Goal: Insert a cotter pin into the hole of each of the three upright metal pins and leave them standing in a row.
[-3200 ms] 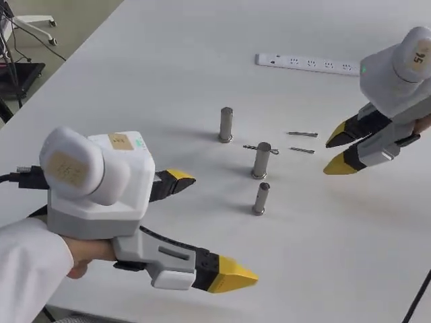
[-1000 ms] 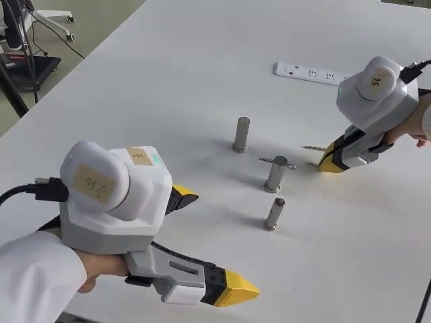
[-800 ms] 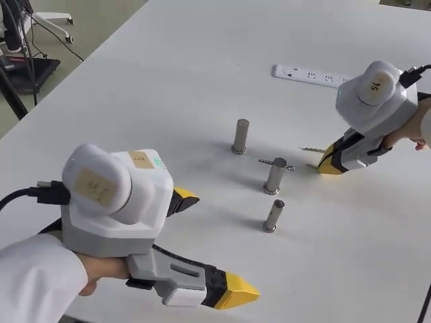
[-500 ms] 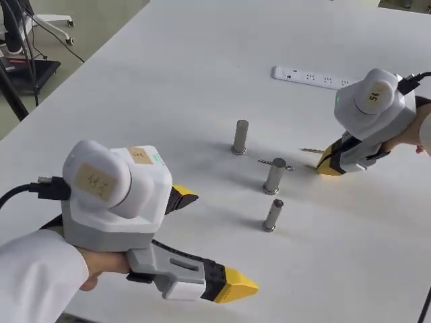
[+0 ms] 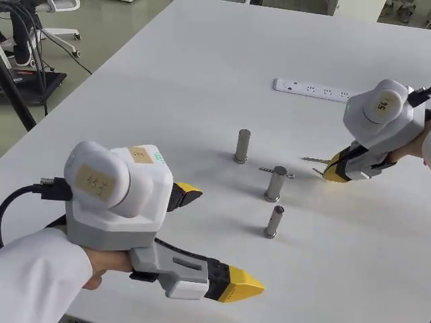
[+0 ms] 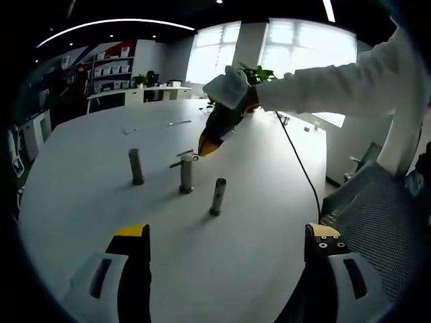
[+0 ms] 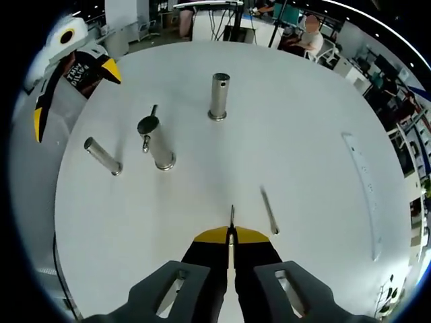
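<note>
The cotter pin (image 7: 231, 217) is pinched in my right claw (image 7: 231, 235), jaws shut on it. Its long axis runs straight out along them, close to the surface (image 7: 303, 134). It points toward the far upright pin (image 7: 219, 94), which stands ahead and slightly left, its hole seemingly facing me. The middle pin (image 7: 158, 145) already carries one. My left claw (image 5: 219, 242) hangs wide open and empty across the row.

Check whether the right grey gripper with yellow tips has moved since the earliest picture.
Yes. The right gripper has come down and closer to the middle upright steel pin, and is now shut on a thin metal cotter pin.
</note>
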### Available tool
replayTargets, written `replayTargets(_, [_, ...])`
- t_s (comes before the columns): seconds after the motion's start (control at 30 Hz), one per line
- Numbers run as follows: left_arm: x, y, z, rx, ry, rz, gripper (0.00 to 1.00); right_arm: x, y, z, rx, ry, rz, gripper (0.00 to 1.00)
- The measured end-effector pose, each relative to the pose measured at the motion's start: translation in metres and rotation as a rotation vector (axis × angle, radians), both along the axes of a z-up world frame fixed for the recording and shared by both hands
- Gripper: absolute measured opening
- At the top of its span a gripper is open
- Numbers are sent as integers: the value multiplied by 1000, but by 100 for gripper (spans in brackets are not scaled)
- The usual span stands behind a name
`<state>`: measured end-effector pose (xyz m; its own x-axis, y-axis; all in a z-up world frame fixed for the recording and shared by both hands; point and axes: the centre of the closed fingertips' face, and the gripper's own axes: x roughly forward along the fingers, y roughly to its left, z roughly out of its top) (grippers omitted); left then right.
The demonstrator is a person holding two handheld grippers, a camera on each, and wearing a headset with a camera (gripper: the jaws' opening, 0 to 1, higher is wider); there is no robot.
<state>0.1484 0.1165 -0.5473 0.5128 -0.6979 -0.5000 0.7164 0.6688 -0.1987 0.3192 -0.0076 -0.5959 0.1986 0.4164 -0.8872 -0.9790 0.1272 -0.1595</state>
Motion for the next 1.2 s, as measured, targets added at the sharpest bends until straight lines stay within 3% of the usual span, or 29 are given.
replayTargets(0.13, [2, 1, 3, -11, -2, 12, 95, -5, 3, 14, 59, -35, -16, 0])
replayTargets(0.23, [5, 1, 7, -22, -19, 21, 94, -11, 7, 27, 134, -56, -43, 0])
replayTargets(0.33, [7, 2, 11, -44, -19, 37, 95, -12, 4, 32, 166, -84, -42, 0])
replayTargets(0.6, [9, -4, 16, -85, 4, 37, 89, -53, 16, 65, 297, -133, -47, 0])
replayTargets(0.67, [10, -8, 16, -87, 17, 28, 86, -63, 20, 69, 321, -121, -49, 0])
replayTargets(0.7, [9, -10, 14, -78, 29, 25, 87, -67, 22, 70, 326, -116, -45, 0])
replayTargets(0.8, [12, -13, 15, -67, 22, 22, 86, -77, 26, 75, 340, -130, -38, 0])
replayTargets(0.87, [13, -17, 20, -93, 24, 18, 84, -83, 29, 79, 353, -138, -32, 0])
replayTargets(0.93, [17, -21, 28, -156, 36, 44, 82, -89, 31, 81, 360, -145, -23, 0])
replayTargets(1.1, [26, -21, 33, -153, 24, 74, 73, -99, 37, 86, 400, -155, -17, 0])
replayTargets(1.2, [31, -26, 41, -200, 34, 96, 69, -101, 40, 87, 419, -168, -12, 0])
